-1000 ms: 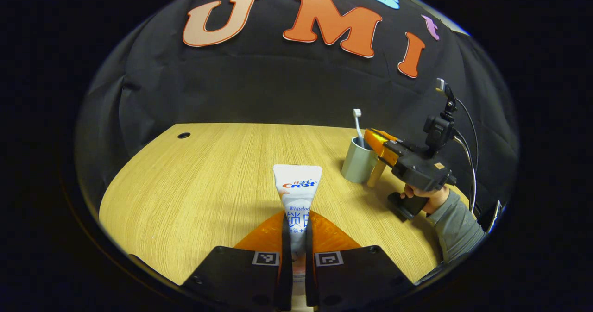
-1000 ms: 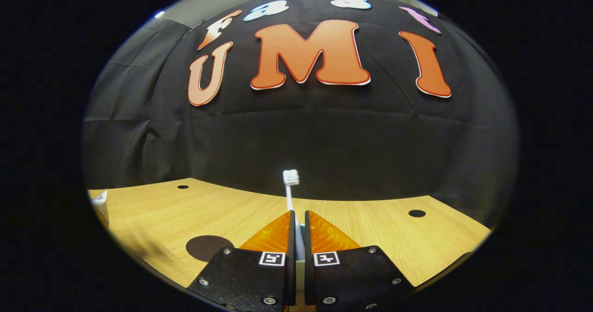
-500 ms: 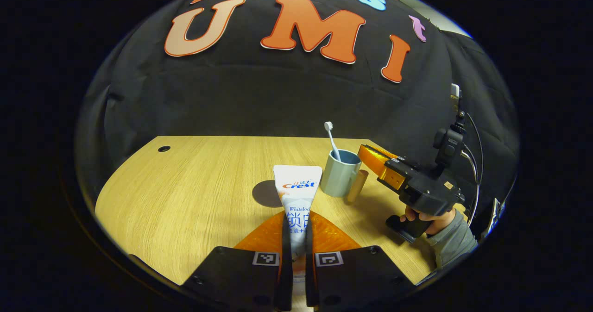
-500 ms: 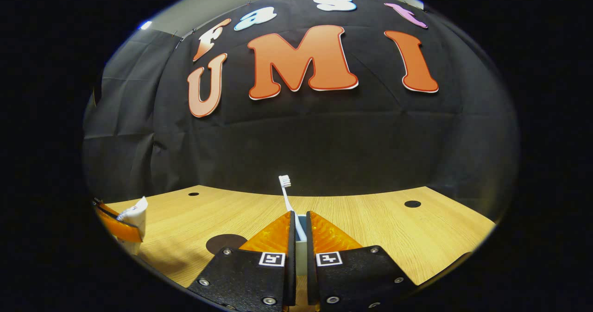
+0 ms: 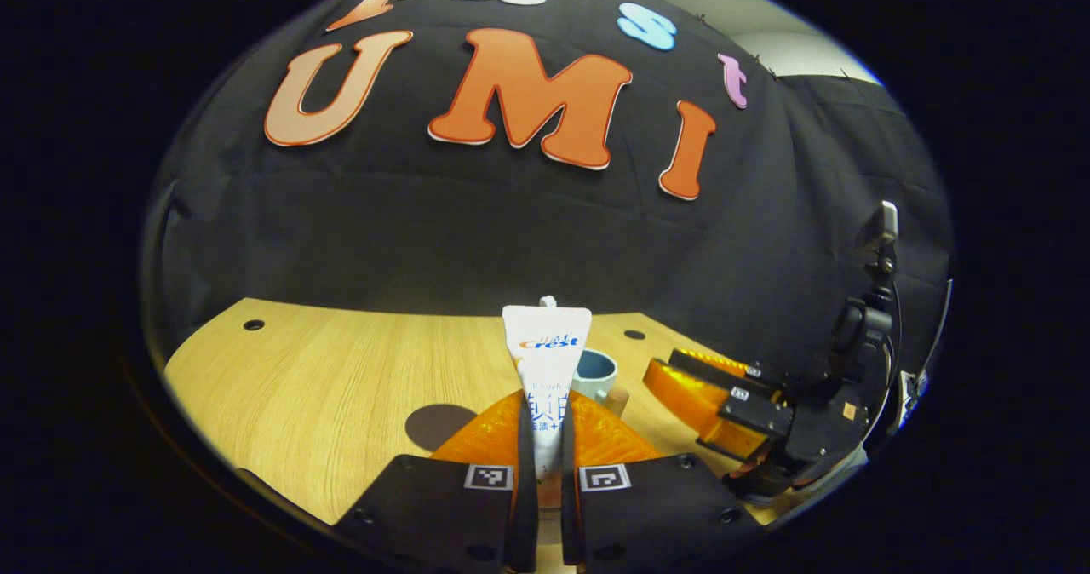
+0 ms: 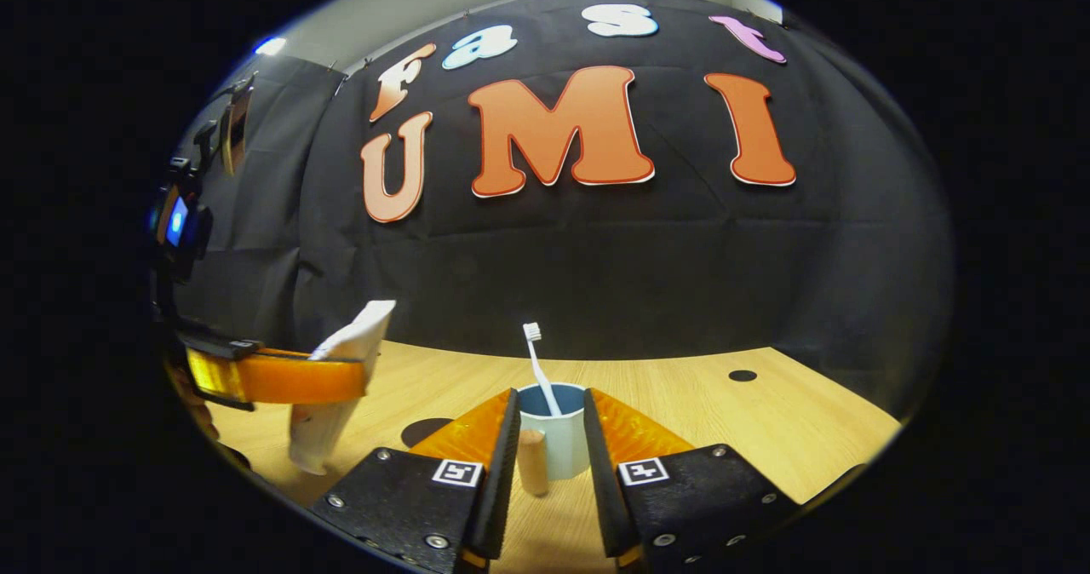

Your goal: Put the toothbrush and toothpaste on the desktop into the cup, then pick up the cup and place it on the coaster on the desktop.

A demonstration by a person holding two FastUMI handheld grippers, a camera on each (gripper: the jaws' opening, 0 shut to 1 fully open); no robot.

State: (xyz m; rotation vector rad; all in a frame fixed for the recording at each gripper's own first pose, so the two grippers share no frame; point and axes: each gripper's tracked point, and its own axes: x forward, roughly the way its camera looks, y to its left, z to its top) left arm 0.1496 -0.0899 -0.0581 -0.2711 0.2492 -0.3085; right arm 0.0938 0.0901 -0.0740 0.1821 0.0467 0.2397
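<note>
In the left gripper view the left gripper pinches the toothpaste between its fingers, crimped end up, and the tube hides most of the cup beyond the fingertips, so just a bit of the toothbrush head peeks over it. In the right gripper view the right gripper has its fingers spread on either side of the cup without pressing it; the toothbrush leans inside, and a wooden handle sits before the cup between the fingers. Left of those fingers the dark coaster lies on the desk, partly hidden by the left finger, and farther left the left gripper holds the toothpaste above the desk.
</note>
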